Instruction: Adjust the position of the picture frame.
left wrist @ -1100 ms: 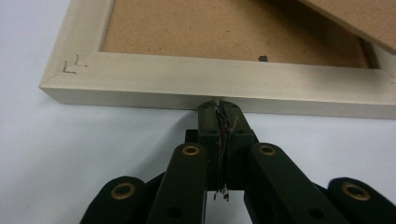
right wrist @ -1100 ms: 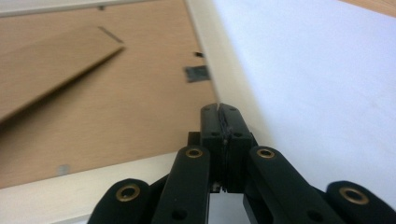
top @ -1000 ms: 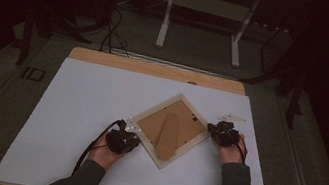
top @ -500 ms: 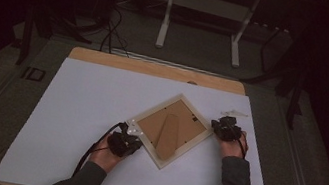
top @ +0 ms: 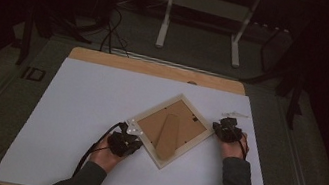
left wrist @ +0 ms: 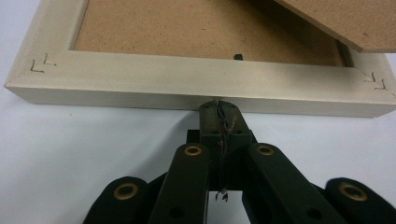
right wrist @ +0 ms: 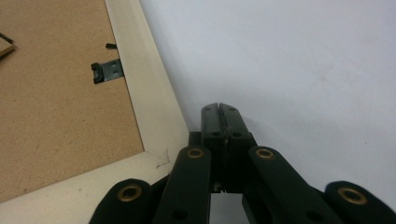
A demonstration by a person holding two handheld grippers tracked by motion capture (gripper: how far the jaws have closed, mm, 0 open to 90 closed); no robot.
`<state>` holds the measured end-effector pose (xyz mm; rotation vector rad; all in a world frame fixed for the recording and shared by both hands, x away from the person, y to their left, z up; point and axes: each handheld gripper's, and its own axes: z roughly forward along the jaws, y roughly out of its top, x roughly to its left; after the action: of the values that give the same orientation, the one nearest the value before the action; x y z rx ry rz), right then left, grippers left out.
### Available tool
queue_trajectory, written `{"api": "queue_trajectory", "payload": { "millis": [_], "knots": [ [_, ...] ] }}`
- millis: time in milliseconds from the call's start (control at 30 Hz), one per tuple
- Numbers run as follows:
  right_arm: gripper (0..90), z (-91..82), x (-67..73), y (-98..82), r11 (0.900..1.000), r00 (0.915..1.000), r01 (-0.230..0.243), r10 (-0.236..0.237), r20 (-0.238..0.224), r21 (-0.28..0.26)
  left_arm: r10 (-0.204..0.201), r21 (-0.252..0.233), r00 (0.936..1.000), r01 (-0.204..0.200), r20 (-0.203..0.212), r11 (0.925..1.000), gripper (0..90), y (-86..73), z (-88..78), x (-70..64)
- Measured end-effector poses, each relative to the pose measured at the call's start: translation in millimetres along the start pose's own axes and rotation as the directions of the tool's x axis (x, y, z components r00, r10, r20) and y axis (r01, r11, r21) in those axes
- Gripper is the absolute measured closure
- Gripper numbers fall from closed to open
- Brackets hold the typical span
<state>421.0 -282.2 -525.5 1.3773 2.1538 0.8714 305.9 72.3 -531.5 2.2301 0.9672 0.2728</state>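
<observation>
The left gripper (left wrist: 219,106) has its two black jaws pressed together with nothing between them, and their tips meet the outer side of the pale wooden picture frame (left wrist: 196,88), about midway along one rail. In the high view this left gripper (top: 130,136) sits at the frame's lower-left edge, held from below by the person's left hand (top: 106,156).

The right gripper (right wrist: 219,108) is likewise clenched empty, its tips over the bare sheet just beside the frame's corner (right wrist: 154,121), apart from the wood. From above, the right gripper (top: 227,130) lies at the frame's right corner, with the right hand (top: 233,148) behind it.

The frame (top: 183,146) lies face down and turned like a diamond, right of the middle of the white rectangular sheet (top: 84,104) that covers the wooden table (top: 107,58). Its brown fibreboard backing (left wrist: 196,28) faces up, with a fibreboard easel stand (top: 169,134) on it. A small dark metal retaining clip (right wrist: 107,71) sits at the backing's edge beside the rail.
</observation>
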Motion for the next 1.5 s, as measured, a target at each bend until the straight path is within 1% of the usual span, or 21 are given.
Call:
{"api": "queue_trajectory", "payload": {
  "millis": [300,333,467,533,600,633,700,767,900,967,1000,1133,1167,1200,1333,1467,1500],
  "knots": [
    [90.0,-2.3,0.8,-2.4,1.0,1.0,-0.006,0.006,-0.002,0.0,-0.014,-0.001,0.9999,0.014,-0.005,0.9999,89.8,0.1,-0.1,2.5],
    [90.0,-4.1,2.4,-4.2,1.0,1.0,0.005,-0.005,-0.003,0.002,-0.022,-0.004,0.9997,0.022,-0.015,0.9998,89.8,0.1,-0.2,4.4],
    [90.0,-4.2,5.8,-6.9,1.0,0.9999,0.011,-0.011,-0.008,0.01,-0.041,-0.009,0.9987,0.04,-0.031,0.9991,89.9,-0.3,-0.6,9.5],
    [90.0,-4.4,8.3,-9.6,1.0,0.9998,0.013,-0.013,-0.015,0.006,-0.048,-0.012,0.9977,0.047,-0.049,0.9988,89.9,-0.7,-1.2,11.4],
    [90.0,-4.9,9.3,-10.8,1.0,0.9998,0.007,-0.007,-0.018,0.001,-0.057,-0.01,0.9967,0.056,-0.058,0.9984,89.9,-0.9,-1.9,12.5],
    [90.0,-5.6,10.0,-11.8,1.0,0.9998,0.005,-0.005,-0.021,-0.002,-0.06,-0.009,0.9963,0.059,-0.062,0.9982,89.9,-1.0,-2.1,12.2],
    [90.0,-6.5,11.3,-13.4,1.0,0.9997,0.001,-0.001,-0.024,-0.006,-0.05,-0.004,0.9962,0.05,-0.071,0.9988,90.0,-1.0,-2.6,11.0],
    [90.0,-7.3,12.1,-14.3,1.0,0.9995,0.002,-0.002,-0.033,-0.006,-0.043,-0.001,0.9965,0.043,-0.072,0.9991,90.0,-1.7,-3.3,9.5],
    [90.0,-8.8,13.9,-15.8,1.0,0.999,0.013,-0.013,-0.042,-0.006,-0.051,0.001,0.9966,0.051,-0.065,0.9987,90.0,-3.3,-4.8,8.8],
    [90.0,-9.4,14.7,-16.7,1.0,0.9987,0.016,-0.016,-0.048,-0.007,-0.048,0.006,0.997,0.049,-0.061,0.9988,90.0,-3.8,-5.7,7.9],
    [90.0,-10.4,15.4,-17.5,1.0,0.9982,0.017,-0.018,-0.057,-0.006,-0.049,0.006,0.997,0.05,-0.06,0.9987,90.0,-4.3,-6.0,7.2],
    [90.0,-13.6,17.8,-21.0,1.0,0.9974,0.003,-0.003,-0.072,-0.004,-0.054,0.01,0.9977,0.054,-0.042,0.9985,89.9,-7.6,-9.0,6.9],
    [90.0,-15.1,19.2,-22.6,1.0,0.9973,0.008,-0.009,-0.073,-0.004,-0.054,0.011,0.9978,0.054,-0.04,0.9985,89.9,-8.3,-9.8,6.9],
    [90.0,-16.6,21.3,-24.2,1.0,0.9973,0.016,-0.016,-0.072,-0.006,-0.049,0.014,0.998,0.05,-0.041,0.9987,89.9,-8.9,-10.5,7.1],
    [90.0,-23.1,29.6,-28.5,0.999,0.9974,0.05,-0.05,-0.052,0.003,-0.053,0.019,0.9976,0.054,-0.045,0.9984,89.9,-10.5,-12.5,7.7],
    [90.0,-26.7,32.4,-31.6,0.999,0.9975,0.053,-0.052,-0.047,0.007,-0.063,0.02,0.9972,0.064,-0.04,0.9977,89.9,-11.4,-13.6,8.8],
    [90.0,-28.0,33.2,-33.0,0.999,0.9979,0.045,-0.045,-0.047,0.007,-0.061,0.023,0.9973,0.061,-0.042,0.9979,89.9,-11.5,-13.9,9.0]
  ]
}}
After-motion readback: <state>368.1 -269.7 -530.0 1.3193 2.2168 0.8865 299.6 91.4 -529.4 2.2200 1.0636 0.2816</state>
